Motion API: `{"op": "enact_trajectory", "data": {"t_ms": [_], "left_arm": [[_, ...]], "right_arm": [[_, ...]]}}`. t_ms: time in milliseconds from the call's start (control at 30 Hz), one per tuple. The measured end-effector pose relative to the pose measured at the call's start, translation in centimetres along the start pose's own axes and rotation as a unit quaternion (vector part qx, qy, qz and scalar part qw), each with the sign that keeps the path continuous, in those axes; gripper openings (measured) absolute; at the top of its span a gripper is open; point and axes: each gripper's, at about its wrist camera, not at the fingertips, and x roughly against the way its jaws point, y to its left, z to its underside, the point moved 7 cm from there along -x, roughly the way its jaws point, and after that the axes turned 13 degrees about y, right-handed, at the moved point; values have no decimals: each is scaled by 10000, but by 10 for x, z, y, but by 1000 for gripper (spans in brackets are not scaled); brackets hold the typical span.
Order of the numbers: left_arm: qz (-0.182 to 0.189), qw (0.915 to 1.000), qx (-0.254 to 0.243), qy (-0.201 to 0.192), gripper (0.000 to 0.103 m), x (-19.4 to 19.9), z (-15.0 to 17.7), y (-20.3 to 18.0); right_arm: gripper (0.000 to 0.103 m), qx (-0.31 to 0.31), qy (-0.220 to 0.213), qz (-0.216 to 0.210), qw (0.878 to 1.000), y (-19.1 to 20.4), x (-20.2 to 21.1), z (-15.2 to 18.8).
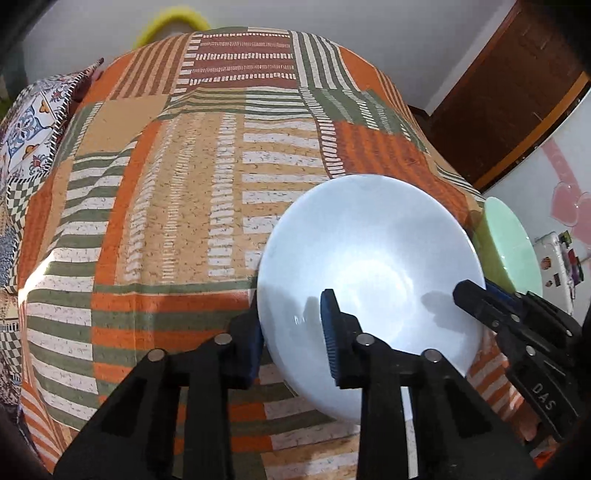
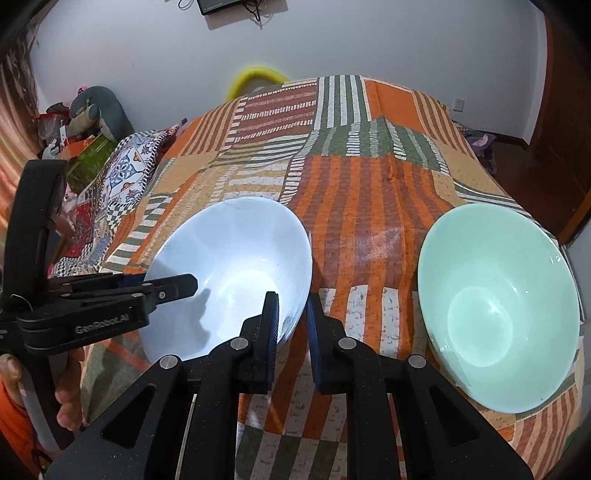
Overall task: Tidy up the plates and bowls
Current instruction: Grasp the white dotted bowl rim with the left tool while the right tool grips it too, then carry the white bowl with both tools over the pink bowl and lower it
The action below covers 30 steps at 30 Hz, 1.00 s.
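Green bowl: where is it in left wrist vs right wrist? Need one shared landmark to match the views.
Left wrist: green bowl sits at the right edge, partly hidden behind the white bowl.
Right wrist: green bowl fills the lower right, fully visible, apart from the white bowl.
Shared landmark: the yellow ring beyond the far end of the patchwork cloth.

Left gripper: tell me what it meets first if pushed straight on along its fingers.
The white bowl: the left gripper straddles its rim, so the rim or sloping wall likely comes first, before the patterned cloth.
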Motion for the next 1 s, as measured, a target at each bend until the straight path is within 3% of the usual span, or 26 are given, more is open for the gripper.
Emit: {"op": "enact_trajectory", "data": {"t_ms": [67,233,533,1000], "left_arm": [[51,10000,58,2,21,1,1,2],[380,9990,190,120,21,6,7,5],[89,9998,-149,-127,21,36,38,-18],[-166,9953,-287,-908,21,132,117,-49]], "right_arm": [[14,-28,19,-3,10000,0,1,0],[14,-64,25,-7,10000,2,7,4],[16,-101,-175,24,9998,6,37,16],[16,94,-620,-389,9973,40,107,59]]}}
